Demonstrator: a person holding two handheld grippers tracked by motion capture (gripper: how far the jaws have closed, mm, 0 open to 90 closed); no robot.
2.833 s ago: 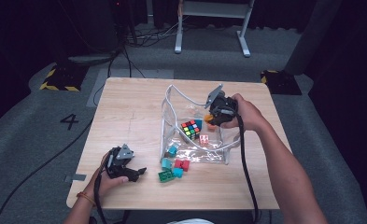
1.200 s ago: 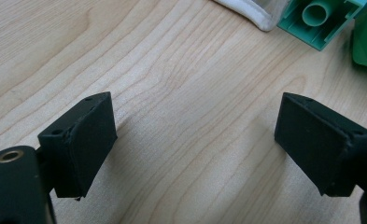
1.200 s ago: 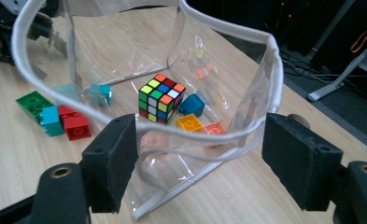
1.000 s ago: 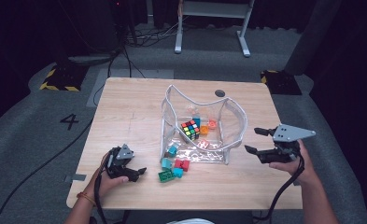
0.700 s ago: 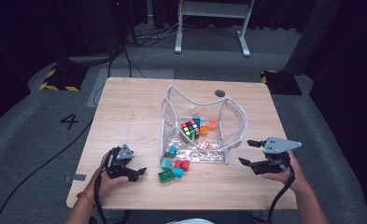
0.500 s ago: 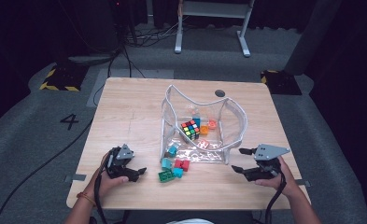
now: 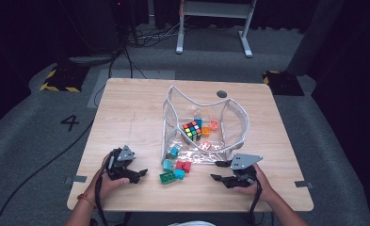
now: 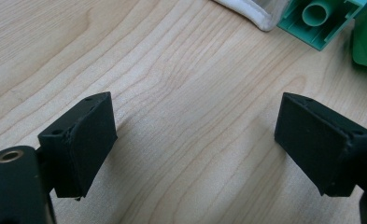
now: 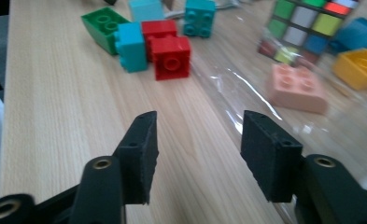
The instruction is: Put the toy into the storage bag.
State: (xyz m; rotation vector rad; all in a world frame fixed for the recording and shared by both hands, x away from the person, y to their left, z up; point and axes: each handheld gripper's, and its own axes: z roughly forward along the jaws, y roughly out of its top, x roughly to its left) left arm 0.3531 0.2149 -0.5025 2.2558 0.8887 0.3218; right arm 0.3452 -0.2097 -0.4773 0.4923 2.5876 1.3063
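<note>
A clear plastic bag (image 7: pixel 237 117) with white trim lies on the wooden table (image 7: pixel 126 108) and holds a colour cube (image 7: pixel 191 130) and orange bricks (image 7: pixel 206 131). Green (image 7: pixel 165 177), red (image 7: pixel 183 165) and teal (image 7: pixel 167 164) bricks lie loose at the bag's front. My left gripper (image 7: pixel 140 175) rests left of them, open and empty (image 8: pixel 195 116). My right gripper (image 7: pixel 214 170) sits low at the front right and points at the bricks. Its jaws (image 9: pixel 197 126) have just been closing, still apart with only bare wood between them. The red brick (image 9: pixel 169 46) lies ahead.
In the right gripper view a pink brick (image 9: pixel 295 86), a yellow-orange brick (image 9: pixel 358 67) and the cube (image 9: pixel 307 28) lie under plastic film to the right. The left gripper view has a teal brick (image 8: pixel 321 18) at the top right. Bare wood stretches across the table's left half.
My right gripper came down from beside the table's right edge to the tabletop and moved left toward the loose bricks, its jaws narrowing. The left gripper stayed still.
</note>
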